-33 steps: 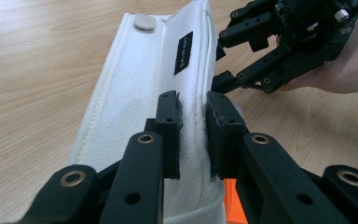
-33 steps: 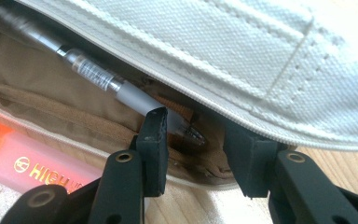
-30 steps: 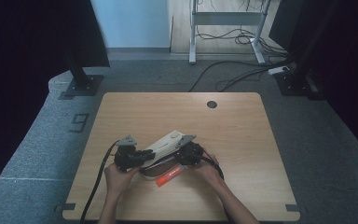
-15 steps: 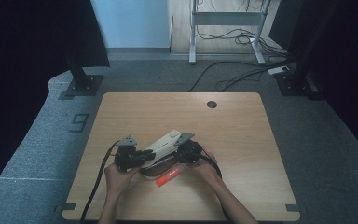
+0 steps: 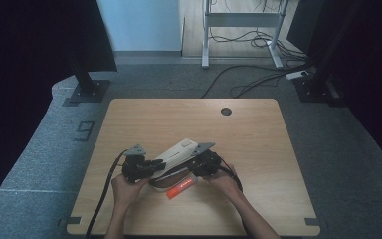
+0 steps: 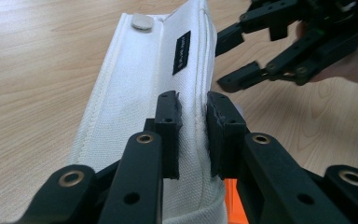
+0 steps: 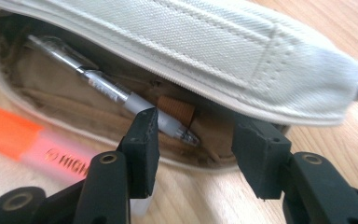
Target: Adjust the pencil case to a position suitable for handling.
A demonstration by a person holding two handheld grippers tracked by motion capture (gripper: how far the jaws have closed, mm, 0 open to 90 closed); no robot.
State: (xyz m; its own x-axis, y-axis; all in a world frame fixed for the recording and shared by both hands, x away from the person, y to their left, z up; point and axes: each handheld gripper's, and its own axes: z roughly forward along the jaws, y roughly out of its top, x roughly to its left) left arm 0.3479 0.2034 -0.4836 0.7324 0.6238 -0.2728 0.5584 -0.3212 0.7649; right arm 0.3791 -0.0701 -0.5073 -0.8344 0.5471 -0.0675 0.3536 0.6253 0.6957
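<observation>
Little has shifted since the earlier frames: both grippers stay at the white pencil pouch [image 5: 175, 154] near the table's [image 5: 258, 149] front edge.

Left gripper [image 6: 193, 121] has its jaws pinched on the pouch's raised fabric flap, holding it up. Right gripper [image 7: 193, 140] hovers at the pouch's open mouth with jaws apart, a clear pen [image 7: 116, 95] lying inside just ahead of them. An orange highlighter [image 5: 181, 187] lies on the table just beside the pouch, touching its rim.

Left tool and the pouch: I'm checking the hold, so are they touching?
Touching. The left gripper view shows the left tool pinching the raised seam of the white pouch, both jaws pressed into the cloth.
</observation>
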